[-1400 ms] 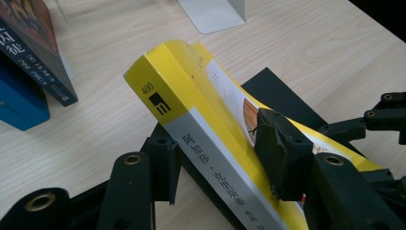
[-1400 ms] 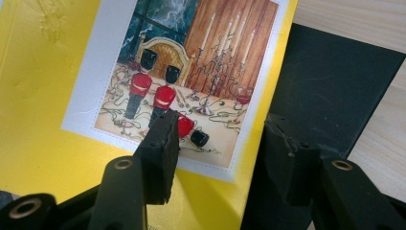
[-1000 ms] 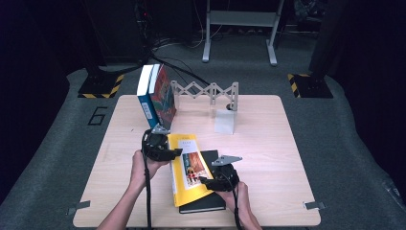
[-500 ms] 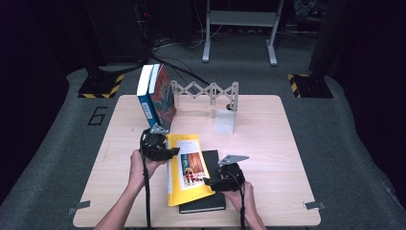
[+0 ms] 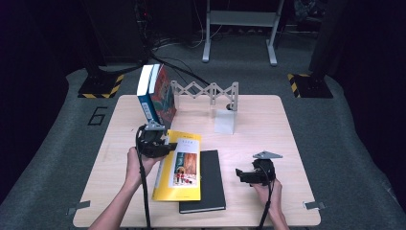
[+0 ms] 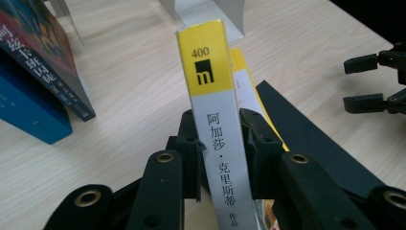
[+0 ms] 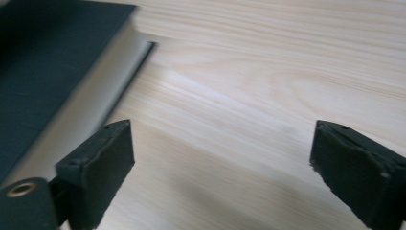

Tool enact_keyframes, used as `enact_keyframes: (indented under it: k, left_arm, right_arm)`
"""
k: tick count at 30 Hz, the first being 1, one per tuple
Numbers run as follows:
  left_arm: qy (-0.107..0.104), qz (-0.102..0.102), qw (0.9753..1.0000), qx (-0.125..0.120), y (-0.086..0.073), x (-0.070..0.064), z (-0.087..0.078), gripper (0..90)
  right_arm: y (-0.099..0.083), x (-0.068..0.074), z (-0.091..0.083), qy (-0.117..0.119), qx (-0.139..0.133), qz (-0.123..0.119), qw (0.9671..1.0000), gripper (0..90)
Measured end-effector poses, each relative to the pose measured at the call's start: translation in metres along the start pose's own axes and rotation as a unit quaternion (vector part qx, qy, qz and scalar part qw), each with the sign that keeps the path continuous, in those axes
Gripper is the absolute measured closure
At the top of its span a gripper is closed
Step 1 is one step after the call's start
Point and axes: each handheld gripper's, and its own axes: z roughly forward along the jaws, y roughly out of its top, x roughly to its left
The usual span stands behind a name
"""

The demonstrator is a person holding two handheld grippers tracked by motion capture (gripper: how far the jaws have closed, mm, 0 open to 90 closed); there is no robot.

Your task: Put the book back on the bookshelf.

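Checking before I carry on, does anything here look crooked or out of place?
The yellow book lies skewed across the black book, its spine edge clamped in the left gripper. The two books by the rack lean rather than stand upright. Nothing looks spilled or damaged.

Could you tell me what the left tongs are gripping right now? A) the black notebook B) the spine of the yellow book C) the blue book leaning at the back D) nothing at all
B: in the left gripper view the left tongs are shut on the spine of the yellow book, which lies partly over the black notebook.
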Motion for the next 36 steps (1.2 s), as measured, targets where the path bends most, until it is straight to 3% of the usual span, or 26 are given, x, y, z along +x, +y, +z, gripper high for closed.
enact_keyframes:
  k: [2, 7, 15, 24, 29, 36]
  left_arm:
    - [-0.002, 0.003, 1.0000, -0.006, 0.003, -0.002, -0.002, 73.6]
    - [-0.009, 0.007, 0.9998, -0.015, 0.009, -0.005, -0.009, 75.1]
    - [-0.010, 0.009, 0.9986, -0.051, 0.020, -0.008, -0.030, 76.1]
    - [0.015, 0.022, 0.9953, -0.093, 0.032, -0.005, -0.054, 76.1]
    - [0.048, 0.038, 0.9934, -0.097, 0.036, -0.006, -0.055, 76.1]
    - [0.061, 0.036, 0.9915, -0.109, 0.040, -0.002, -0.055, 76.1]
  right_arm:
    - [-0.003, -0.010, 0.001, -0.024, 0.000, -0.002, 0.9997, 3.2]
    - [-0.005, -0.021, 0.003, -0.037, 0.001, 0.005, 0.9993, 3.2]
    - [-0.008, -0.032, 0.008, -0.055, 0.010, 0.018, 0.9983, 3.0]
    - [-0.010, -0.035, 0.011, -0.075, 0.010, 0.008, 0.9971, 1.1]
    - [-0.011, -0.032, 0.014, -0.083, 0.007, -0.004, 0.9965, 0.0]
    - [-0.012, -0.032, 0.015, -0.081, 0.002, -0.006, 0.9967, 0.5]
